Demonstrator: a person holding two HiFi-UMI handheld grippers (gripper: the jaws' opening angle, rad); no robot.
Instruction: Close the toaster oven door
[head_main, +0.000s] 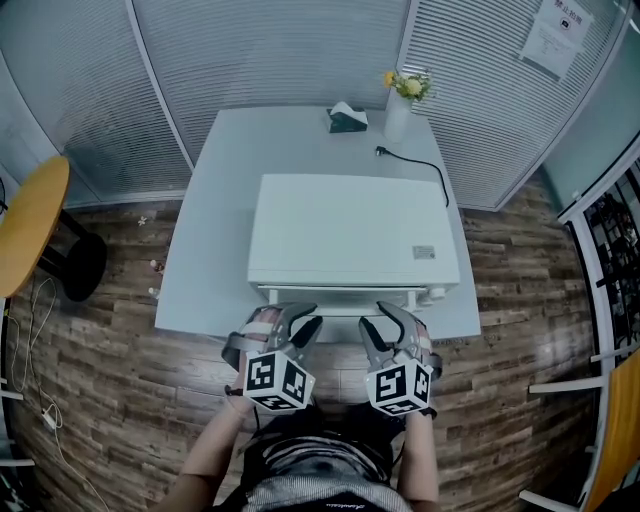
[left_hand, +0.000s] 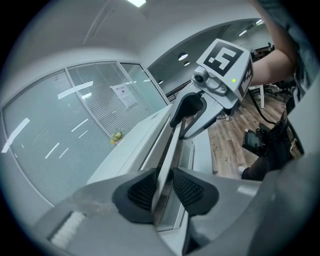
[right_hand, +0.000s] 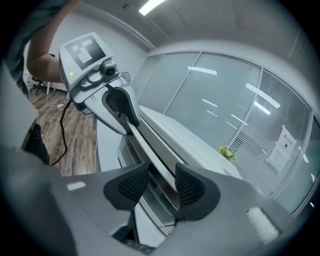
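While left gripper (head_main: 303, 322) and right gripper (head_main: 378, 322) straddle door handle (head_main: 340, 296), jaws apart: toaster oven (head_main: 350, 230) on pale table (head_main: 215, 200), wood floor (head_main: 110, 350).

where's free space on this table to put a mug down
Widest bare patch: table left of the toaster oven. Also a strip behind it, before the tissue box. Crowded: front edge, where left gripper and right gripper straddle the door handle; the vase corner with cable.
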